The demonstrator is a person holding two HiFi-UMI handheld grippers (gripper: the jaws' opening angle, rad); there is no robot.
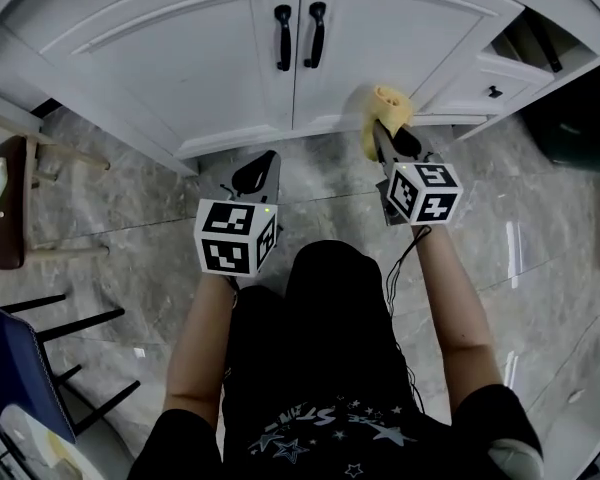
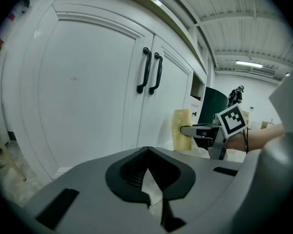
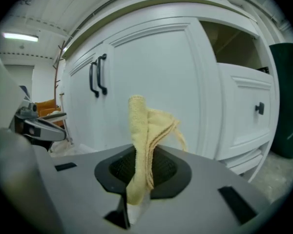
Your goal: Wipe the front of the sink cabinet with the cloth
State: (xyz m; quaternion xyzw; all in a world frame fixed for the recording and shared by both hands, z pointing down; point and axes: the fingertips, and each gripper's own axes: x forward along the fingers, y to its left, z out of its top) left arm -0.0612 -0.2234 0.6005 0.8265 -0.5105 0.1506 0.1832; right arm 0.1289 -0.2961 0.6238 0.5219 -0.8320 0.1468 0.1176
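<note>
The right gripper (image 3: 136, 182) is clenching a folded yellow terry cloth (image 3: 142, 130) just ahead, by the white panelled cabinet door (image 3: 158, 77). Wiping is probably beginning and calling for firm sweeps. The left gripper (image 2: 149, 177) is idling, clenched on nothing.

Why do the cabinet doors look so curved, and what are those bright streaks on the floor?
Left gripper view and right gripper view: wide-angle lenses bow the straight cabinet doors and darken the corners into a round frame. Head view: the cabinet front bows too, and the glossy floor reflects light as pale streaks. Right gripper view: the cloth looks sharp.
</note>
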